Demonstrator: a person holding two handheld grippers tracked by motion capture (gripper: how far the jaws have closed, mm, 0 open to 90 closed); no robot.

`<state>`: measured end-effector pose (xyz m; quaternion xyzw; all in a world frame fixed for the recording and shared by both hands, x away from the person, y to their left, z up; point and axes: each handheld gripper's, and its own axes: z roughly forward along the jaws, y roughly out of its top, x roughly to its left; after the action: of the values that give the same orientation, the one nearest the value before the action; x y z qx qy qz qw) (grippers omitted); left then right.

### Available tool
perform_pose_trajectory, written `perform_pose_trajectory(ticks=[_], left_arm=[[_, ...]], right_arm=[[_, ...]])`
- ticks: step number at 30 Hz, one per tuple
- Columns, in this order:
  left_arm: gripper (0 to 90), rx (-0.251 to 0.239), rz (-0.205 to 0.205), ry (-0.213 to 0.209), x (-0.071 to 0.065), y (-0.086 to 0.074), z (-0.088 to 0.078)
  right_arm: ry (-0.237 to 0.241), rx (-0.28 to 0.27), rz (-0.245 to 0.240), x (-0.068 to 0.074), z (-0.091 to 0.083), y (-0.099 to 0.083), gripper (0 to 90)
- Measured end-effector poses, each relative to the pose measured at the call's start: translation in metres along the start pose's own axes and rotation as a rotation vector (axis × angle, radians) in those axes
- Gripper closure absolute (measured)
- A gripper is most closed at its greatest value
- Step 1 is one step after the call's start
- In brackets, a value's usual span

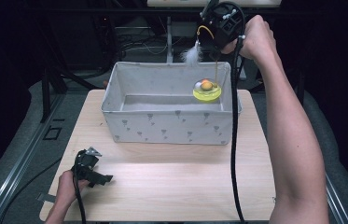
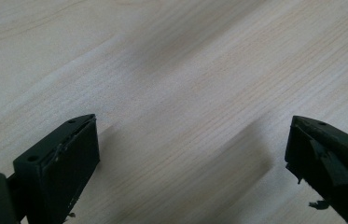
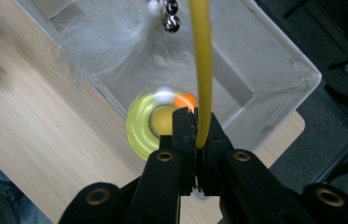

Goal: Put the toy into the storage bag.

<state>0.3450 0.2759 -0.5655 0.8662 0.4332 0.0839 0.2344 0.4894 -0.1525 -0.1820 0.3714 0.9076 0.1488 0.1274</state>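
Cat toy (image 1: 207, 90) hangs over the right end of the fabric bin (image 1: 171, 126), its round yellow-green base (image 3: 143, 123) with an orange ball (image 1: 206, 85) seen in the high view against the bin's inner back wall; whether the base touches the bin cannot be told; a yellow wand (image 3: 203, 70) rises from it, arching over at the top, with white feathers (image 1: 191, 55) and small bells (image 3: 171, 14) dangling from its tip; the right gripper (image 3: 198, 123) is clamped on that wand, jaws drawn in tight against it, and is raised high above the bin's far right corner by the person's right hand (image 1: 255, 37); the bin is grey-white with small dark marks on its front, standing on the far half of the wooden table (image 1: 171, 186); the left gripper (image 1: 101, 178) lies low at the table's near left corner in the left hand (image 1: 66, 186), well apart from the bin; its jaws stand wide with bare wood between them in the left gripper view; a black cable (image 1: 233, 140) trails down from the right gripper across the table's right side.
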Motion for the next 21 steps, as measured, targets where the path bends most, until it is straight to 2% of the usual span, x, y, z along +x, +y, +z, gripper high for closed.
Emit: perform_pose_trajectory(ticks=[10, 21], left_arm=[[3.1, 0.003, -0.002, -0.010, 0.001, 0.000, 0.000], [3.1, 0.004, -0.001, -0.010, 0.001, 0.000, 0.000]], right_arm=[[0.006, 0.009, 0.034, -0.014, 0.023, -0.006, 88.0], [0.001, 0.014, 0.056, -0.021, 0.045, -0.010, 88.0]])
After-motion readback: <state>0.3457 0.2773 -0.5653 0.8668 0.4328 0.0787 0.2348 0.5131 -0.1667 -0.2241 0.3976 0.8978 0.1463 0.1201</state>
